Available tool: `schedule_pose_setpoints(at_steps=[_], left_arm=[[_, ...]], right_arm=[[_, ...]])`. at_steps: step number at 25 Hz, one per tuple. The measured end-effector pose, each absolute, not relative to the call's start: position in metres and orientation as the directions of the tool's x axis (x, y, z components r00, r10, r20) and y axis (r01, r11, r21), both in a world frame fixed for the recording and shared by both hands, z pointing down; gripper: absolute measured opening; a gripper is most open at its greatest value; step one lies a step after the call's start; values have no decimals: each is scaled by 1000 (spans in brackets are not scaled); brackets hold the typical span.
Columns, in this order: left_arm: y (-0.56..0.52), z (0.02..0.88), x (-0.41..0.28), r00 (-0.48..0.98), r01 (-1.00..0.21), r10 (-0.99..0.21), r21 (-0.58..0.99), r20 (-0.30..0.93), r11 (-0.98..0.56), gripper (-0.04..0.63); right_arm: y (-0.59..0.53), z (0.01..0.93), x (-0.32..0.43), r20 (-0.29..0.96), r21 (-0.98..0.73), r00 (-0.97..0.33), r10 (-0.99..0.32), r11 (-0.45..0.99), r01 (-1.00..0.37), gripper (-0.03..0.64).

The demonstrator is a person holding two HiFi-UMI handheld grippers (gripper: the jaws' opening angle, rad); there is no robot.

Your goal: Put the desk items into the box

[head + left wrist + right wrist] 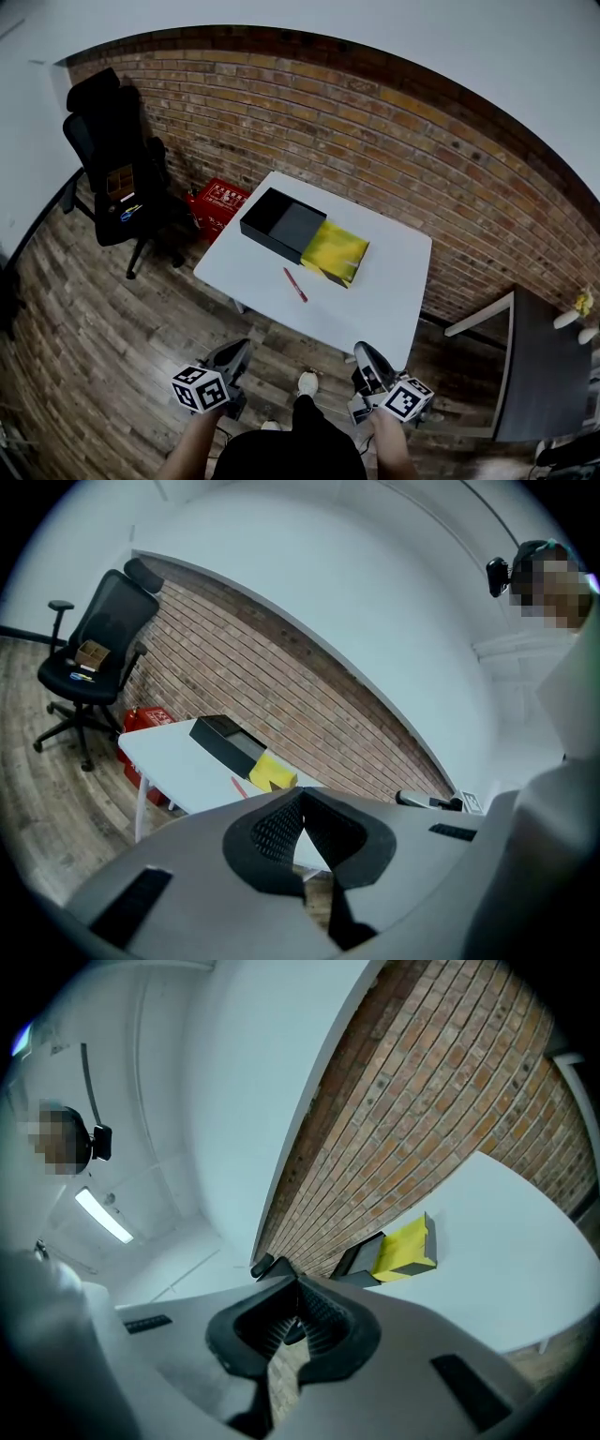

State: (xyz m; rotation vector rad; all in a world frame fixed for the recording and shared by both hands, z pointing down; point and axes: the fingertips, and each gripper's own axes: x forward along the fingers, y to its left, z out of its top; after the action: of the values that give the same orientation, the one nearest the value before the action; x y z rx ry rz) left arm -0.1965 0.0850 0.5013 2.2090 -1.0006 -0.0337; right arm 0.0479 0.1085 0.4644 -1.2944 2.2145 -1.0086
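Note:
On the white table lies an open black box with a grey inside. A yellow block-shaped item rests against its right end, and a red pen lies in front of both. The table edge is nearer to me than all three, and my left gripper and right gripper hang below it, close to my body, both shut and empty. The left gripper view shows the box, yellow item and pen beyond the shut left gripper. The right gripper points up past the yellow item.
A black office chair with small things on its seat stands at the left on the wooden floor. A red crate sits by the table's far left corner. A dark desk stands at the right. A brick wall runs behind the table.

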Motion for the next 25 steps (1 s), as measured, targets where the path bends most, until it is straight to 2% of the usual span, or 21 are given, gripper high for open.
schedule_pose_setpoints(at_steps=[10,25], left_arm=[[7,489,-146,698,-666,-667,578,260,-472,14],[-68,502,-97,645,-705,-712,577,277,-413,14]], right_arm=[[23,464,82,18,-743,-542,-840,352,-569,21],[-65,484,111,46,-748,-652,-757,406,-525,21]])
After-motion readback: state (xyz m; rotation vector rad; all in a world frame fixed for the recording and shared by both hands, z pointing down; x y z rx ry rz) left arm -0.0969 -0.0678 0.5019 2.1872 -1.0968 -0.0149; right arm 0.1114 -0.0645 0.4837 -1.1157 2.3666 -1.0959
